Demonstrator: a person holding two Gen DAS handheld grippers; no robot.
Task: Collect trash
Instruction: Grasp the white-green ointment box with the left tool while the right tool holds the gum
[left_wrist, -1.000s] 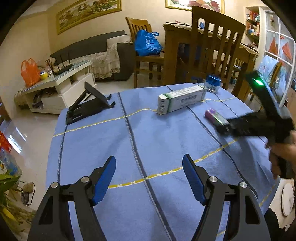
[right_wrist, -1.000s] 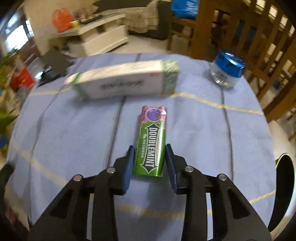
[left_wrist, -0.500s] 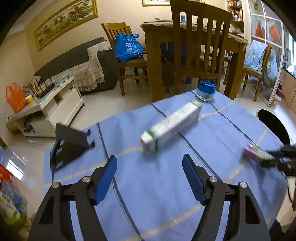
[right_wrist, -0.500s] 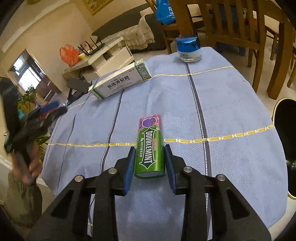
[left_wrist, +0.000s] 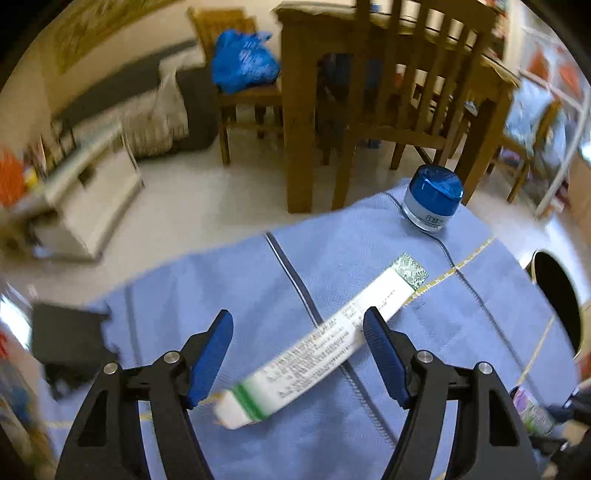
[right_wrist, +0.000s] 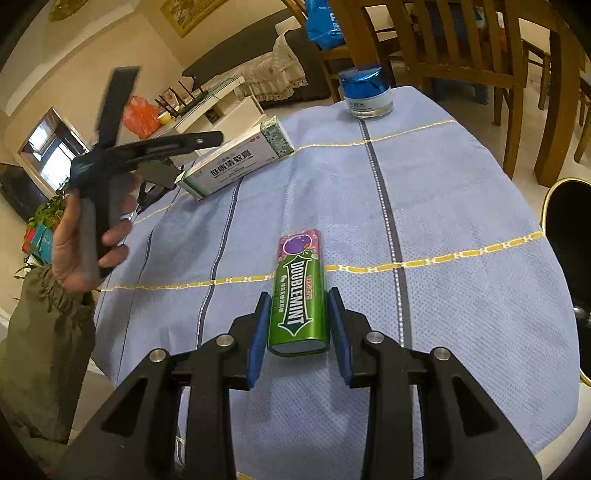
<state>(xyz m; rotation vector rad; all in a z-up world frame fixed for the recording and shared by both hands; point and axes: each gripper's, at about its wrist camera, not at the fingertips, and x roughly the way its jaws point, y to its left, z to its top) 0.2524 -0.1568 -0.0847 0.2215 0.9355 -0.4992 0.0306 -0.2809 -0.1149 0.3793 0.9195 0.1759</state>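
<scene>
Bench (right_wrist: 461, 206) surface is covered by a blue cloth with yellow and grey stripes; wooden chairs (left_wrist: 413, 74), a sofa (right_wrist: 258, 51) and a white cabinet (left_wrist: 92, 192) stand beyond it. A blue-lidded jar (right_wrist: 365, 90) stands near the far edge. The right tool (right_wrist: 298, 330) is clamped on a green gum pack (right_wrist: 300, 295), raised above the cloth. The left tool (left_wrist: 297, 354) is spread wide, poised over a long white box (left_wrist: 325, 343) lying diagonally on the cloth; contact cannot be determined.
</scene>
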